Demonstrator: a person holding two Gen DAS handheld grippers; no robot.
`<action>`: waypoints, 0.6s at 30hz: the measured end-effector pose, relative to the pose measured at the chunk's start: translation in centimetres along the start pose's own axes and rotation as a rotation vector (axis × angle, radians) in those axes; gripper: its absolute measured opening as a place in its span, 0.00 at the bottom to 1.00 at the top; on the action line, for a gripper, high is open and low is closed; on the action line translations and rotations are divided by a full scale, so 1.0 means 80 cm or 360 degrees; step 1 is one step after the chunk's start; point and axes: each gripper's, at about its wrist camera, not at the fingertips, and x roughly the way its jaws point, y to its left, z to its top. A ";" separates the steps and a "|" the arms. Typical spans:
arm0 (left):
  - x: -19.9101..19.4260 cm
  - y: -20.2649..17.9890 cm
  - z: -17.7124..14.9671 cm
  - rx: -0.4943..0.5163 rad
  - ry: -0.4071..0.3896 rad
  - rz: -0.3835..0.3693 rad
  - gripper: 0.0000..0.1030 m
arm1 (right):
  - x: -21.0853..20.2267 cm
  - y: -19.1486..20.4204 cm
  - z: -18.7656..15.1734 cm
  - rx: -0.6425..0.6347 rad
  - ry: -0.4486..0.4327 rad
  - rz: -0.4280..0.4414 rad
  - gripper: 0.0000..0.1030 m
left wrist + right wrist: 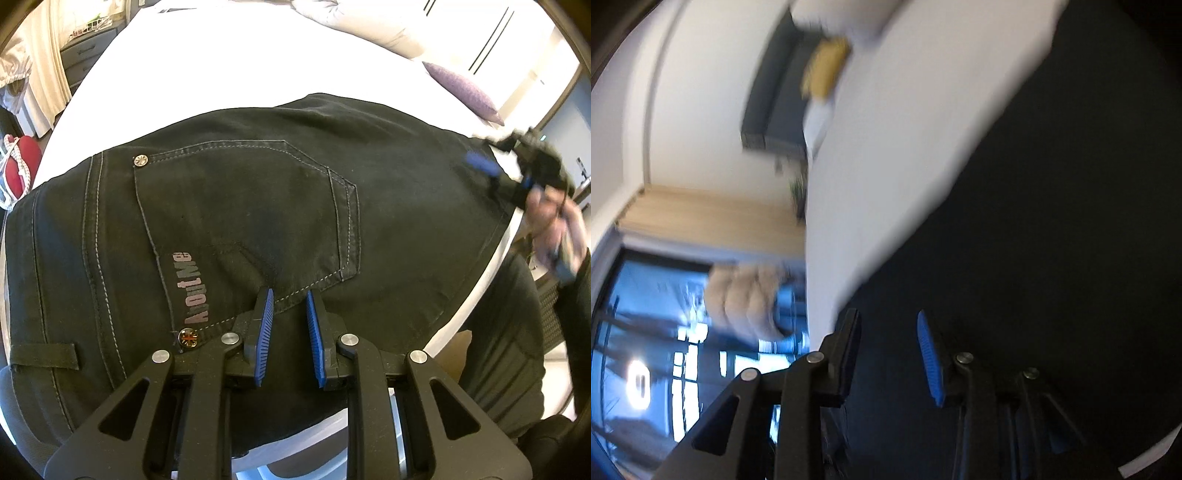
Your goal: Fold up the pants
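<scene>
Black pants [258, 206] lie flat on the bed [221, 55], seat up, w/ left tongs [289, 291] slightly open, empty over the back pocket [251, 221], right tongs [888, 317] open, empty, prob. ready to grab edges for folding.

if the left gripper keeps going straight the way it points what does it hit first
Most likely the black pants: the left gripper is open just over the back pocket, near its lower seam, and would press into that fabric. How close it already is cannot be told.
</scene>
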 end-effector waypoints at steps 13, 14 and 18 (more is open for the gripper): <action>-0.037 -0.045 0.034 0.0171 -0.0158 0.0033 0.18 | -0.099 0.017 0.060 0.0002 -0.0486 -0.0292 0.40; -0.033 -0.052 0.044 0.0208 -0.0162 0.0033 0.18 | -0.093 0.018 0.052 -0.0011 -0.0425 -0.0241 0.42; 0.012 -0.029 0.071 0.0239 -0.0041 0.0099 0.18 | -0.009 0.033 0.005 -0.0058 -0.0086 -0.0125 0.42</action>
